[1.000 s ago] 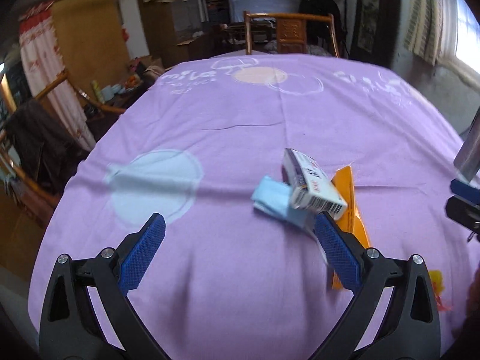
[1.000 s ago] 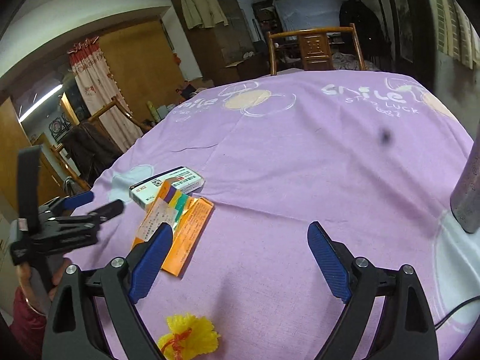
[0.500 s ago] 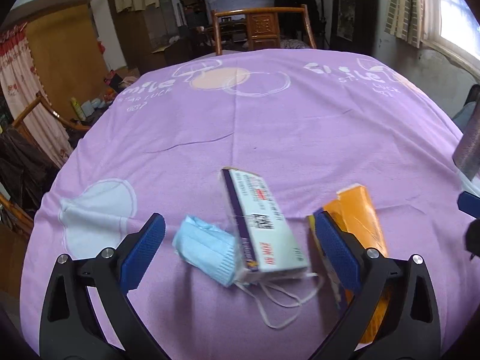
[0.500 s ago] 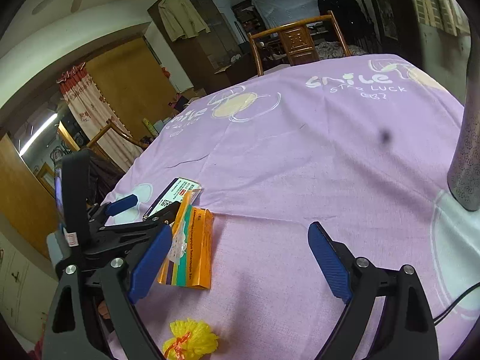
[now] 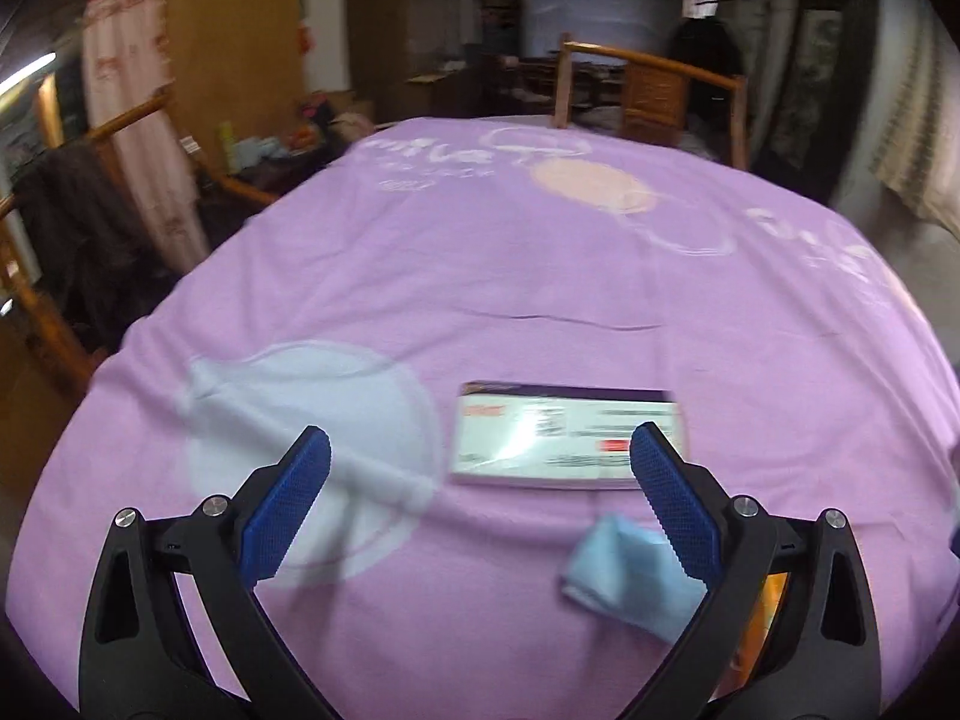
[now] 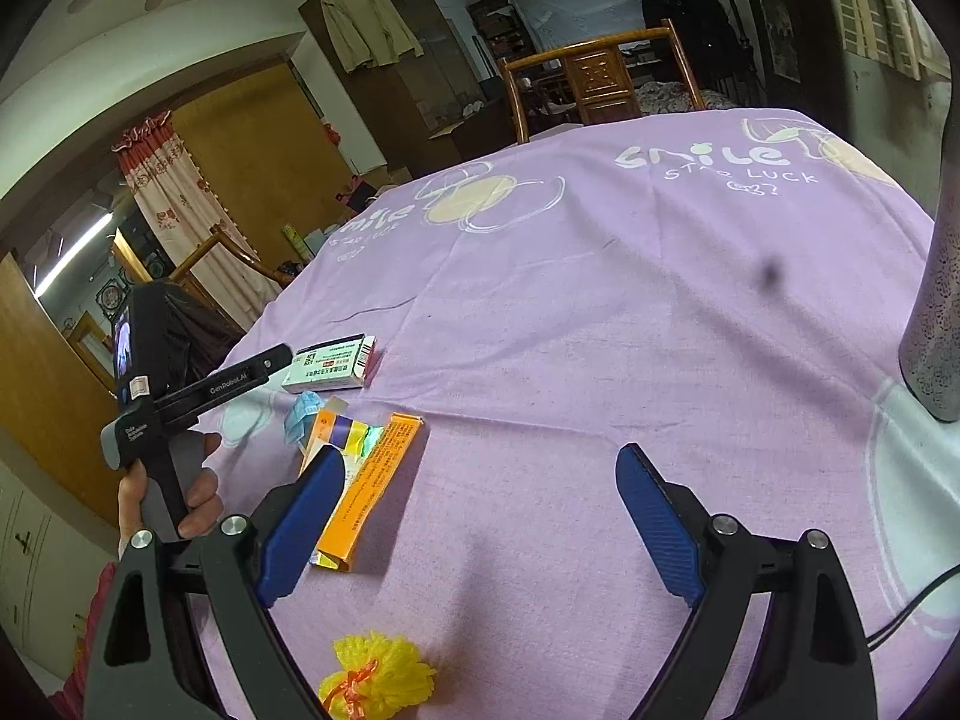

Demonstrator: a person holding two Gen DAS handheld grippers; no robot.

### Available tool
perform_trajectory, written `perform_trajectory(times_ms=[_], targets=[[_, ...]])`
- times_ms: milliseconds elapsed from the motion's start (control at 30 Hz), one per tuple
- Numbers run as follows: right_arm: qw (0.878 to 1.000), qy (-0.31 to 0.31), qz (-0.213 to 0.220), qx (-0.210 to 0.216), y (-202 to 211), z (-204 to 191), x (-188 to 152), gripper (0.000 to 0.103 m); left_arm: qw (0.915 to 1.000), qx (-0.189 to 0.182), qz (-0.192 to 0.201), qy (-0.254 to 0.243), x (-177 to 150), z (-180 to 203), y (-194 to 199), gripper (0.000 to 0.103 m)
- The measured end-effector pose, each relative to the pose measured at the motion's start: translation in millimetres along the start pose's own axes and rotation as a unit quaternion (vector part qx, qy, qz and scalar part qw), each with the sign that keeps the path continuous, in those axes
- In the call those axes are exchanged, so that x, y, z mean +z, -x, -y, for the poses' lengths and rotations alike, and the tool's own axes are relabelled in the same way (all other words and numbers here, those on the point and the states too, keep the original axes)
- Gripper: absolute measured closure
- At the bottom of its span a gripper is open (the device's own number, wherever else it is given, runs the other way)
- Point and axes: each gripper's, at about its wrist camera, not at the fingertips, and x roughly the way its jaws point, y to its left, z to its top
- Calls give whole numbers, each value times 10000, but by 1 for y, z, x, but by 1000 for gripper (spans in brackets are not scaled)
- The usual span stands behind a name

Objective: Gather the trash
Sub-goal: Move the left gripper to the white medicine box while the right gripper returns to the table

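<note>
Our left claw (image 5: 474,498) is spread wide and holds nothing; the white box (image 5: 567,438) lies flat at its one o'clock and the blue mask (image 5: 624,576) at four o'clock, so we think it is lining up a grab. Our right claw (image 6: 477,525) is spread and empty too, with the orange packet (image 6: 372,480) at its nine o'clock and the yellow pompom (image 6: 378,675) at seven.

You have a purple tablecloth (image 6: 600,312) covering the table, printed with "smile" lettering and pale circles. At its far edge stands a wooden chair (image 6: 600,81). By the right edge rises a speckled grey cylinder (image 6: 936,324). A red-patterned curtain (image 6: 174,204) hangs beyond the left edge.
</note>
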Motion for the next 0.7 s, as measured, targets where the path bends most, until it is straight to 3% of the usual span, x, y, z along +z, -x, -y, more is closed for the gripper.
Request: perform_trajectory(times_ms=[33,133,167,267,367,467,567,633,700], targets=[[10000,2,-11,0,0,0,0,13,9996,-29,62,-281,0,10,-1,7],[10000,-2,-51,15,-2,0,1,13,9933,395,253,-1056,-3,32,-12,7],[10000,8,-74,9,-3,-1,1,13,9927,384,200,-1128,-3,35,-17,7],[9999,26,-129,-8,-6,-1,1,13,9947,-70,1,-1031,-1,35,-25,7],[9999,22,-148,-12,-8,-1,2,13,9908,-181,102,-1334,-1,52,-27,7],[9999,26,-153,-55,-8,0,2,13,9847,96,-31,-1740,-8,69,-33,7],[9998,-22,-191,-83,-11,2,2,13,9854,432,-64,-1648,-5,56,-36,7],[9997,-66,-229,-37,-11,3,2,13,9837,1137,-68,-1394,0,30,-38,7],[9997,-75,-233,5,-11,3,1,13,9831,1572,-184,-924,7,-2,-39,7]])
